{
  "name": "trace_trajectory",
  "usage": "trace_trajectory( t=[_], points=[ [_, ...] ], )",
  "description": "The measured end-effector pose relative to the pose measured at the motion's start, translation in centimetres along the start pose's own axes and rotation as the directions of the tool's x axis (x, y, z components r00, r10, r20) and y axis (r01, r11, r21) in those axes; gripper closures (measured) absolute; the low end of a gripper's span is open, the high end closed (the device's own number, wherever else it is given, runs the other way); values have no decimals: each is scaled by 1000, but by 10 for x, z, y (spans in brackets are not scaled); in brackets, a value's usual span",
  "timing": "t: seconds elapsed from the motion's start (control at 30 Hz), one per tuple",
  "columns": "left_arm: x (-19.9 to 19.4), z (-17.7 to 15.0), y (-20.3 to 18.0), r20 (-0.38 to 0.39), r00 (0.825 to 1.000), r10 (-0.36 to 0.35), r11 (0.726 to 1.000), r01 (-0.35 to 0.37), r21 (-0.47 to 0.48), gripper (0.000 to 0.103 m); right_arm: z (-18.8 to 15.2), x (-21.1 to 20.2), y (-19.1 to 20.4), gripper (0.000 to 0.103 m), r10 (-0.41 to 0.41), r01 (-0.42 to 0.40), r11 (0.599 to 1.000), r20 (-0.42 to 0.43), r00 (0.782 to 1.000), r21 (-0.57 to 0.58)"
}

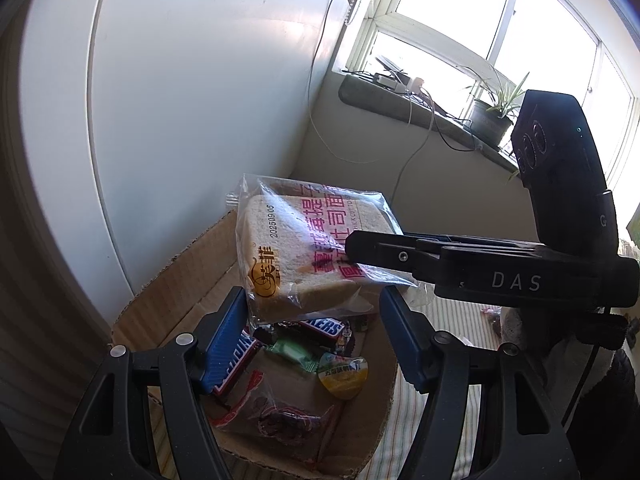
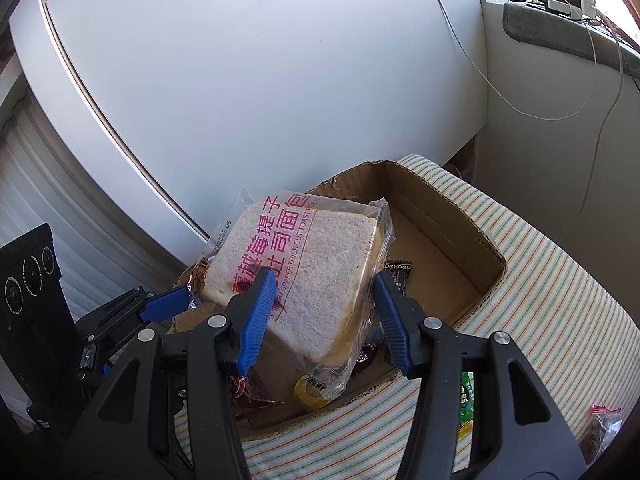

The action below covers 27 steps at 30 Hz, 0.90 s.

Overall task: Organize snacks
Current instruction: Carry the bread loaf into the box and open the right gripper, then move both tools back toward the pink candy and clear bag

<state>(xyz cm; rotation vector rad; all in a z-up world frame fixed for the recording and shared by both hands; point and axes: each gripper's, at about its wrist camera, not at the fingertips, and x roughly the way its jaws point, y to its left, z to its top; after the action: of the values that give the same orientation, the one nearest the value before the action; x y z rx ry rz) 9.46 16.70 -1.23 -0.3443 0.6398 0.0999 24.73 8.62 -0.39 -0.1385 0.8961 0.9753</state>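
A clear-wrapped slice of thick toast bread (image 2: pixel 304 276) with pink lettering hangs over an open cardboard box (image 2: pixel 452 232). My right gripper (image 2: pixel 324 312) is shut on the bread; in the left wrist view it (image 1: pixel 356 256) comes in from the right and pinches the bread (image 1: pixel 304 252). My left gripper (image 1: pixel 316 336) is open and empty, with its fingers either side below the bread, above the box (image 1: pixel 180 280). The box holds Snickers bars (image 1: pixel 320 328), a green candy (image 1: pixel 292 352), a yellow jelly cup (image 1: pixel 344 376) and a red-edged packet (image 1: pixel 276 420).
The box sits on a striped cloth (image 2: pixel 540 280). A green packet (image 2: pixel 466 404) and a red-edged packet (image 2: pixel 604 428) lie on the cloth to the right. A white curved panel (image 2: pixel 240 80) stands behind. A windowsill with a plant (image 1: pixel 492 116) and cables is at back right.
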Motion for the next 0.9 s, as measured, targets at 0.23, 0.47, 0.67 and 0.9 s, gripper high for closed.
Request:
trace_trajectory(
  t=[0.23, 0.47, 0.67, 0.9],
  points=[
    [1, 2, -9, 9, 1000, 30, 999, -30, 42, 37, -2, -1, 7, 47, -61, 61, 997, 12, 998, -41],
    [0, 0, -14, 7, 999, 35, 998, -35, 56, 37, -5, -5, 7, 47, -75, 76, 996, 9, 997, -40],
    [-3, 0, -21, 13, 999, 33, 997, -34, 67, 37, -9, -15, 5, 47, -85, 85, 996, 18, 996, -40],
    [-12, -5, -34, 24, 999, 27, 996, -29, 87, 37, -18, -35, 4, 47, -107, 109, 993, 34, 994, -44]
  ],
)
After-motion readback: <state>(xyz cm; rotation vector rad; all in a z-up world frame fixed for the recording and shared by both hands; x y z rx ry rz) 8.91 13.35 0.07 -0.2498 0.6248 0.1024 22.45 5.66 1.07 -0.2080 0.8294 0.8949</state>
